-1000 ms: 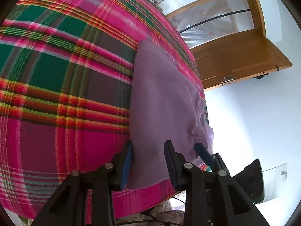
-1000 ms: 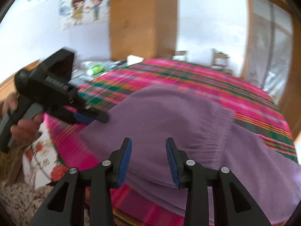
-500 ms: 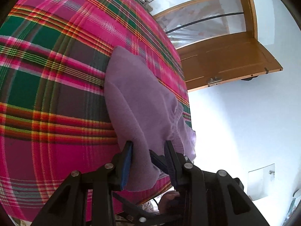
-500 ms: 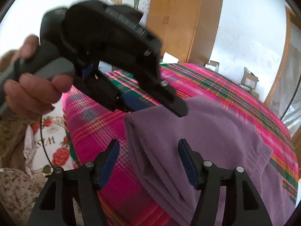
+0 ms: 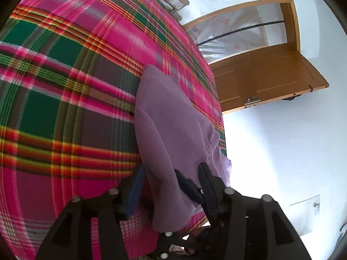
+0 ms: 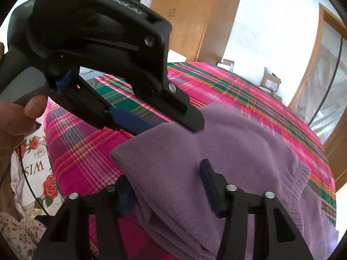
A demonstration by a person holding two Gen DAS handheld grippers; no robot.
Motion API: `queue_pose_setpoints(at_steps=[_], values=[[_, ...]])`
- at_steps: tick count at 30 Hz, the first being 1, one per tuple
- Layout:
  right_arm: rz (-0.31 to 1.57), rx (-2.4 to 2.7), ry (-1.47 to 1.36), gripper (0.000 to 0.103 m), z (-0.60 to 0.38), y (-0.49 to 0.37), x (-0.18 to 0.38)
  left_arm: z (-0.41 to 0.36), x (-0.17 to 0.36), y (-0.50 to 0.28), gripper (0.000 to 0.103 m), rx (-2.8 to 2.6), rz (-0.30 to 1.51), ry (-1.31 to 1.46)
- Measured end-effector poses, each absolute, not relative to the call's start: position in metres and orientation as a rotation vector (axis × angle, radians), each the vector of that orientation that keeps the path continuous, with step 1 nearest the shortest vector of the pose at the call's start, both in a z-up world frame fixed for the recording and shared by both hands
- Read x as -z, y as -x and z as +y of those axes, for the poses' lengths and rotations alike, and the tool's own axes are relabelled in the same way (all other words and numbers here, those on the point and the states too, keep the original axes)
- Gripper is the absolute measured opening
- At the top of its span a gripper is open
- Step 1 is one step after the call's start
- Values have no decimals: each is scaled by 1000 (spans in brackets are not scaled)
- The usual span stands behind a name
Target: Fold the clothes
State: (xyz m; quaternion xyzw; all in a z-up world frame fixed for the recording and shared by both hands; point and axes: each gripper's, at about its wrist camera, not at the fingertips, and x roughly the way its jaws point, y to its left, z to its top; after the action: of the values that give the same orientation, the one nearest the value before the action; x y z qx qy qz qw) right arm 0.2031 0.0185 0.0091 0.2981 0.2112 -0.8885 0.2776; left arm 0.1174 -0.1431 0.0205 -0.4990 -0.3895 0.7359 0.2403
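the soft purple knitted sweater (image 6: 227,151) lies folded in several layers near the edge of the bed, on the pink, green and yellow plaid bedspread (image 5: 65,108), with its ribbed hem (image 6: 303,186) towards the brown wooden door (image 5: 271,75). the stacked layers show at the near corner in the right wrist view.

the left gripper (image 6: 177,123) reaches in from the side; its two fingers straddle the folded corner, one above the cloth and one at its edge, with a gap between them, so it looks part open and not yet pinching. the right gripper (image 6: 168,186) is spread wide, the thick bundle sitting between its fingers, one blue pad (image 6: 210,186) resting on top of the knit; it grips nothing that i can see. a hand (image 6: 15,117) holds the left tool's handle.

the risks, as i judge them: the layers are thick and springy, so a pinch on only the top one would peel the stack apart. the bundle overhangs the bed edge, so a careless tug could drag it off. the two tools are close together and could knock each other. a finger could also catch the bedspread along with the knit.
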Motion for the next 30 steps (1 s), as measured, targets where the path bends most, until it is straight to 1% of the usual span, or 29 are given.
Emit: queue_pose_setpoints(at_steps=[5,12,19,25,27,30], values=[[561,2397,-788,30,19,-203,-13,-146,-13,-107,54,-2012,-1070,1396],[527,2423,-779,18,24,-202,-18,-140,-5,-84,54,-1983,-1054,1440],[452,2430,-771,15,33,-200,-27,-133,0,-68,54,-1929,-1045,1469],[396,2434,-775,15,39,-198,-33,-124,-7,-47,49,-1950,-951,1501],[380,2438,-784,15,40,-202,-33,-121,-6,-42,47,-1940,-945,1508],[364,2445,-803,15,43,-196,-30,-120,-4,-37,47,-1937,-939,1507]])
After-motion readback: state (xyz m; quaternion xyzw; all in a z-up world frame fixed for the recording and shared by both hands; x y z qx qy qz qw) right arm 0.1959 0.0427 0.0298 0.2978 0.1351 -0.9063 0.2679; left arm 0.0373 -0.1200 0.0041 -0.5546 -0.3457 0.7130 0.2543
